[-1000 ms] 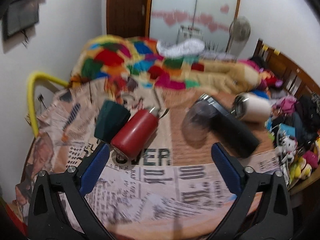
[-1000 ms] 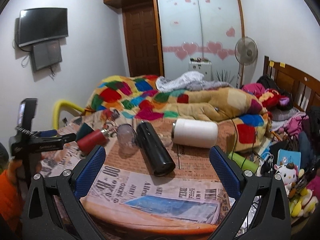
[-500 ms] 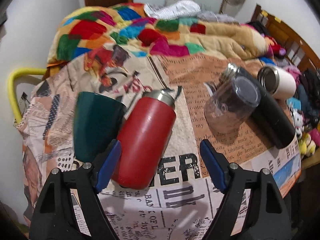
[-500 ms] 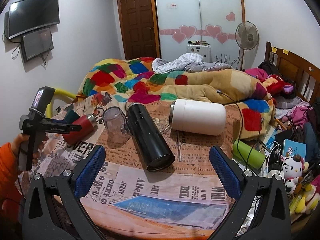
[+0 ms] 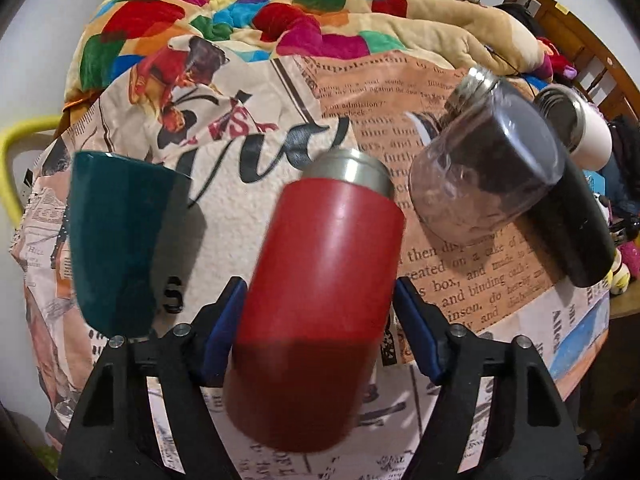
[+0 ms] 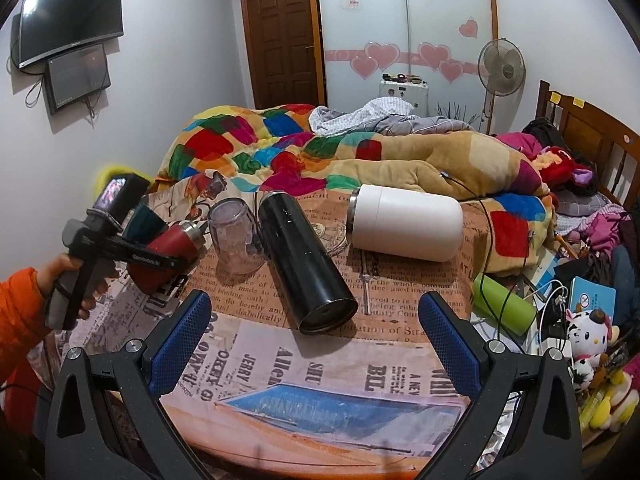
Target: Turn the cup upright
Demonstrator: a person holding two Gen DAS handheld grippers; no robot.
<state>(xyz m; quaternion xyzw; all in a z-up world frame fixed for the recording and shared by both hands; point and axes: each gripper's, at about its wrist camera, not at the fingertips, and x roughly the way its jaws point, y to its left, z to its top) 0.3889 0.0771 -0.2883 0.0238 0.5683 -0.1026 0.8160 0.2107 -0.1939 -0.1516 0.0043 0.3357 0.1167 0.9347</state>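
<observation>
Our left gripper [image 5: 316, 320] has its blue pads on either side of the red cup [image 5: 320, 300], which lies on its side on the newspaper-print tablecloth [image 5: 248, 184] with its steel rim pointing away from us; whether the pads actually press its wall we cannot tell (the cup's near end is blurred). Just left of the red cup lies a dark green cup [image 5: 116, 236], also on its side. To its right rests a clear glass [image 5: 484, 184], tipped over, against a long black flask [image 5: 576, 216], and beyond that a white flask [image 5: 584, 128]. Our right gripper [image 6: 314, 338] hangs with jaws spread wide and nothing between them, well to the right of the red cup [image 6: 170, 256].
</observation>
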